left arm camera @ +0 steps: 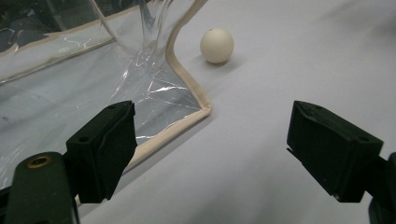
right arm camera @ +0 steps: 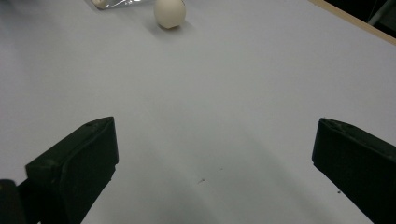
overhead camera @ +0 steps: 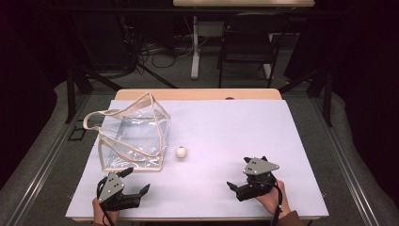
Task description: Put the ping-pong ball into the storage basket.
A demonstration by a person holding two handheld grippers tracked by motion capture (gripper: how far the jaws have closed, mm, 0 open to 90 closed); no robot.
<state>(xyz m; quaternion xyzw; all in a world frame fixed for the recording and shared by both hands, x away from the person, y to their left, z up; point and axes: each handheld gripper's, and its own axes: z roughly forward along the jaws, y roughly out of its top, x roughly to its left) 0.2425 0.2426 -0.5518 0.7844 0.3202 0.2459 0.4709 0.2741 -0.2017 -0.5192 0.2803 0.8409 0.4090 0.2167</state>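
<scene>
Sitting on the pale lavender surface (overhead camera: pixel 226 132) is a small cream-white ball (overhead camera: pixel 181 152), just beside the right-hand edge of a clear plastic bag (overhead camera: pixel 131 136) with beige trim, apart from it and touching neither tool. The bag is lying toward the left half of the surface, its beige handles (overhead camera: pixel 101 115) looping up and outward at the far side. In the left gripper view the ball (left arm camera: pixel 216 45) is resting beyond the bag's beige-edged corner (left arm camera: pixel 203 109), which is pointing into the gap ahead of the jaws. The left tool (overhead camera: pixel 134 181) is hovering near the person's edge of the surface, just short of the bag's near corner, its jaws standing wide apart with nothing between them. The right tool (overhead camera: pixel 237 176) is sitting well apart from the ball, to the right and nearer the person, its jaws likewise spread wide and gripping nothing; in the right gripper view the ball (right arm camera: pixel 169 13) is showing far ahead at the top, with bare surface between. A hand (overhead camera: pixel 270 197) is holding the right tool from below.
</scene>
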